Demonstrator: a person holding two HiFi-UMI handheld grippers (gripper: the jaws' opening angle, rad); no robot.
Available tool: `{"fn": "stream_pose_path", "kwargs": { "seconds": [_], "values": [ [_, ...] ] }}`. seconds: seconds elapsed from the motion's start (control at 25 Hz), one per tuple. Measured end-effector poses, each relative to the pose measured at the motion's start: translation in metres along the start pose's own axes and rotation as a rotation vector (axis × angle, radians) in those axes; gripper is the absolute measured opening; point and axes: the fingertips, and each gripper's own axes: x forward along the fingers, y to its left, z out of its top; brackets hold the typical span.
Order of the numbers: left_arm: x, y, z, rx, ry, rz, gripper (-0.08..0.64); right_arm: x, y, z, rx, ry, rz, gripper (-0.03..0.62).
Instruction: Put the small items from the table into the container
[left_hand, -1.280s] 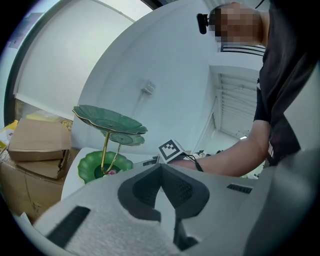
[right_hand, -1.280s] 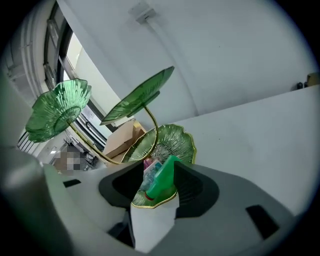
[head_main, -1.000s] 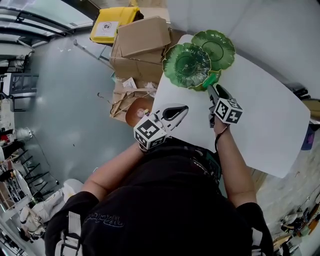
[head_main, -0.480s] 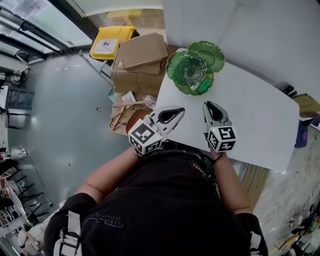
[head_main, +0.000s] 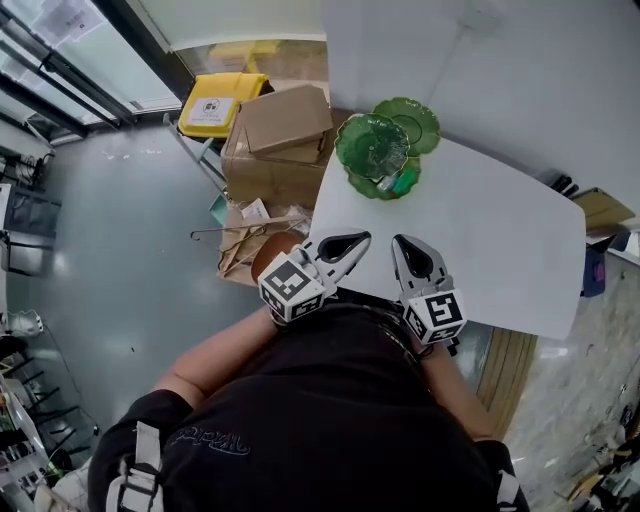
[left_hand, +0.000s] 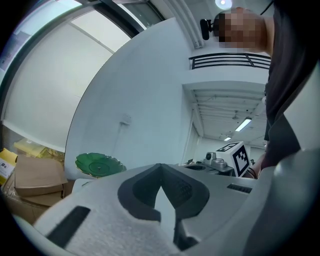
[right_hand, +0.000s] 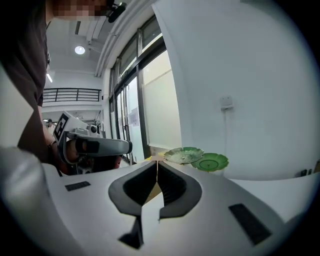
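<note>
Two green scalloped plates (head_main: 372, 143) overlap at the far left corner of the white table (head_main: 490, 230). A smaller bright green thing (head_main: 404, 181) lies against their near rim; what it is I cannot tell. My left gripper (head_main: 358, 240) and right gripper (head_main: 403, 246) hang side by side over the table's near edge, close to the person's body and well short of the plates. The left gripper (left_hand: 160, 169) is shut and empty. The right gripper (right_hand: 157, 163) has its jaws together with nothing between them. The plates (right_hand: 184, 154) show beyond its tips.
Cardboard boxes (head_main: 285, 120) and a yellow bin (head_main: 220, 103) stand on the grey floor to the left of the table. A brown round seat (head_main: 275, 245) sits just off the table's left edge. A white wall (right_hand: 240, 75) runs behind the table.
My right gripper has pulled back from the plates to the table's near edge and closed. The left gripper has shifted only slightly. The plates look smaller and farther off.
</note>
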Motion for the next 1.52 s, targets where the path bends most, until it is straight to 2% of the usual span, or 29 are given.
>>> {"fn": "stream_pose_path", "kwargs": {
  "seconds": [0.4, 0.76, 0.92, 1.16, 1.32, 1.52],
  "values": [
    [0.016, -0.029, -0.007, -0.015, 0.0, -0.073, 0.006, -0.033, -0.006, -0.002, 0.005, -0.012, -0.059, 0.017],
    [0.063, -0.082, -0.012, 0.001, 0.018, -0.117, 0.006, -0.093, -0.036, -0.008, 0.009, -0.032, -0.085, 0.017],
    [0.1, -0.128, -0.024, 0.014, 0.035, -0.126, 0.006, -0.143, -0.061, -0.015, 0.003, -0.05, -0.079, 0.017],
    [0.161, -0.236, -0.056, 0.028, 0.052, -0.156, 0.006, -0.252, -0.104, -0.039, 0.004, -0.061, -0.072, 0.017],
    [0.188, -0.301, -0.084, 0.027, 0.071, -0.146, 0.006, -0.32, -0.128, -0.06, 0.015, -0.068, -0.068, 0.015],
    [0.205, -0.349, -0.098, 0.022, 0.081, -0.129, 0.006, -0.377, -0.141, -0.076, 0.034, -0.072, -0.066, 0.015]
  ]
}}
